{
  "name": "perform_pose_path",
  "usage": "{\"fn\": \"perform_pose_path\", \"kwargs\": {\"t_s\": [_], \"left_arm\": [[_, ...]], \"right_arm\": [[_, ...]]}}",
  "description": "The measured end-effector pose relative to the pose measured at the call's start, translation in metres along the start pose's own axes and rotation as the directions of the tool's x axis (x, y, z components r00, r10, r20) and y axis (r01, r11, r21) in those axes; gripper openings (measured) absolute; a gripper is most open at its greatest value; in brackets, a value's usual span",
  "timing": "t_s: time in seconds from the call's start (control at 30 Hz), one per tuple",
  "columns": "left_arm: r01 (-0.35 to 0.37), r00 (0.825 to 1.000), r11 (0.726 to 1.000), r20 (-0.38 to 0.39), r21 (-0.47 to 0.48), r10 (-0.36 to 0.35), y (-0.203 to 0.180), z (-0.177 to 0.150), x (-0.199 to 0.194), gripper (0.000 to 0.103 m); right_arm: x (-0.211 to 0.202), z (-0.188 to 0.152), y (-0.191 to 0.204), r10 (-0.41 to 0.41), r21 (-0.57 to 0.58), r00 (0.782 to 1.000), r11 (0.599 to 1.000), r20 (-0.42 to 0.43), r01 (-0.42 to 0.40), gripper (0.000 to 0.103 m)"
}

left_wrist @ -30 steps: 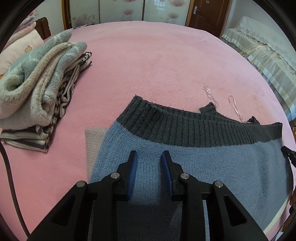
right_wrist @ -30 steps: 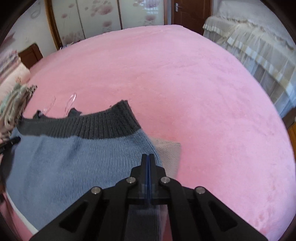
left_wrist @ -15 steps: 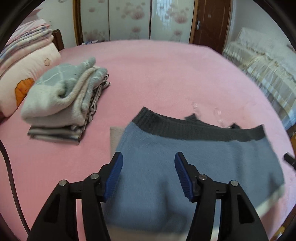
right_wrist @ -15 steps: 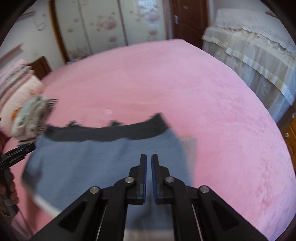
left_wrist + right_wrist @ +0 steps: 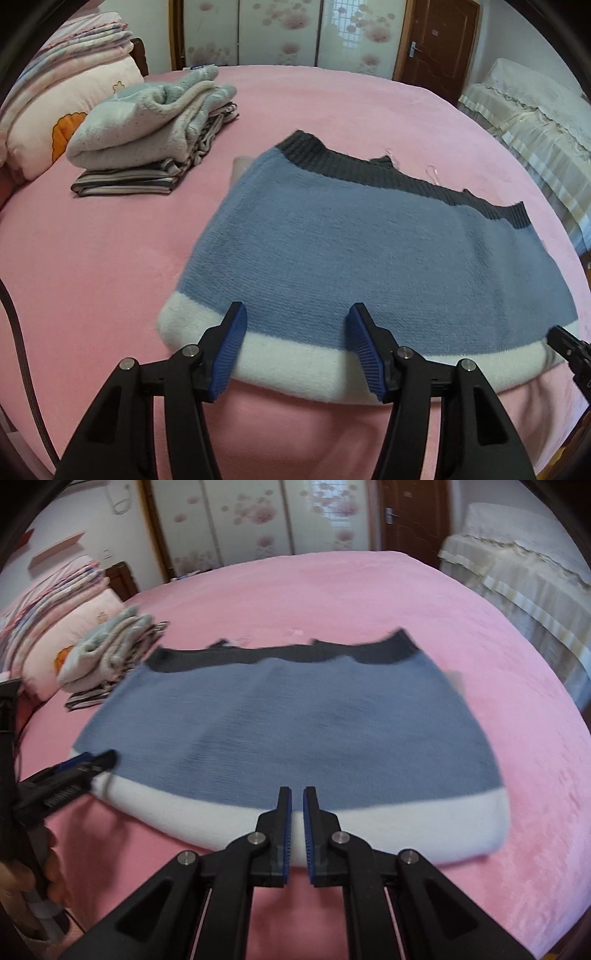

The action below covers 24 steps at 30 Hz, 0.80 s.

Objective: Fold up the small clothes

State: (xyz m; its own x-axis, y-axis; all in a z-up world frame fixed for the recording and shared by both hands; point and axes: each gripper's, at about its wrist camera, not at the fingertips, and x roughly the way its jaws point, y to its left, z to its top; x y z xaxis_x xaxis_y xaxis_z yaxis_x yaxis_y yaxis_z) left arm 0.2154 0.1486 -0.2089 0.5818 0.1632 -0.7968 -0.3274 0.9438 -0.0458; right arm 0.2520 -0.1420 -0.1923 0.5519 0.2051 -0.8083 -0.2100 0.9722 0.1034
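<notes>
Left wrist view: left gripper (image 5: 295, 334) spread wide, holding nothing, poised over white hem of blue knit sweater with dark grey ribbed band (image 5: 354, 243). Sweater lies flat on pink fleece bedspread (image 5: 92, 258). Stack of folded grey and striped clothes (image 5: 151, 136) well apart, far left, beside pale pink pillow (image 5: 70, 110).

Right wrist view: right gripper (image 5: 297, 808) slightly parted, narrow gap, holding nothing, over sweater's (image 5: 295, 716) white hem. Left gripper's tip (image 5: 92, 762) at sweater's left edge.

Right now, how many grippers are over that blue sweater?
2. The left gripper hangs open at the blue sweater's white hem; the right gripper, slightly open, hangs there too.
</notes>
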Motion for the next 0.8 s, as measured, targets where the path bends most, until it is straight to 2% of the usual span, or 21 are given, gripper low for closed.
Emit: {"fn": "perform_pose_path", "kwargs": {"t_s": [0.27,0.37,0.67,0.8], "left_arm": [[-0.032,0.999,0.999,0.001,-0.036,0.032,0.021,0.006,0.006,0.057],[-0.025,1.000,0.998,-0.005,-0.053,0.025,0.026,0.007,0.008,0.056],[0.008,1.000,0.997,-0.012,-0.073,-0.009,0.036,0.004,0.010,0.055],[0.065,0.997,0.992,-0.020,-0.106,-0.068,0.043,0.006,0.000,0.056]], "right_arm": [[-0.007,-0.012,-0.075,-0.120,0.163,0.993,0.979,-0.012,0.121,0.006],[-0.007,-0.015,-0.090,-0.122,0.197,0.992,0.973,-0.019,0.124,0.006],[0.002,-0.020,-0.087,-0.169,0.157,0.985,0.973,-0.028,0.171,0.005],[0.003,-0.021,-0.088,-0.164,0.160,0.986,0.973,-0.031,0.167,0.005]]}}
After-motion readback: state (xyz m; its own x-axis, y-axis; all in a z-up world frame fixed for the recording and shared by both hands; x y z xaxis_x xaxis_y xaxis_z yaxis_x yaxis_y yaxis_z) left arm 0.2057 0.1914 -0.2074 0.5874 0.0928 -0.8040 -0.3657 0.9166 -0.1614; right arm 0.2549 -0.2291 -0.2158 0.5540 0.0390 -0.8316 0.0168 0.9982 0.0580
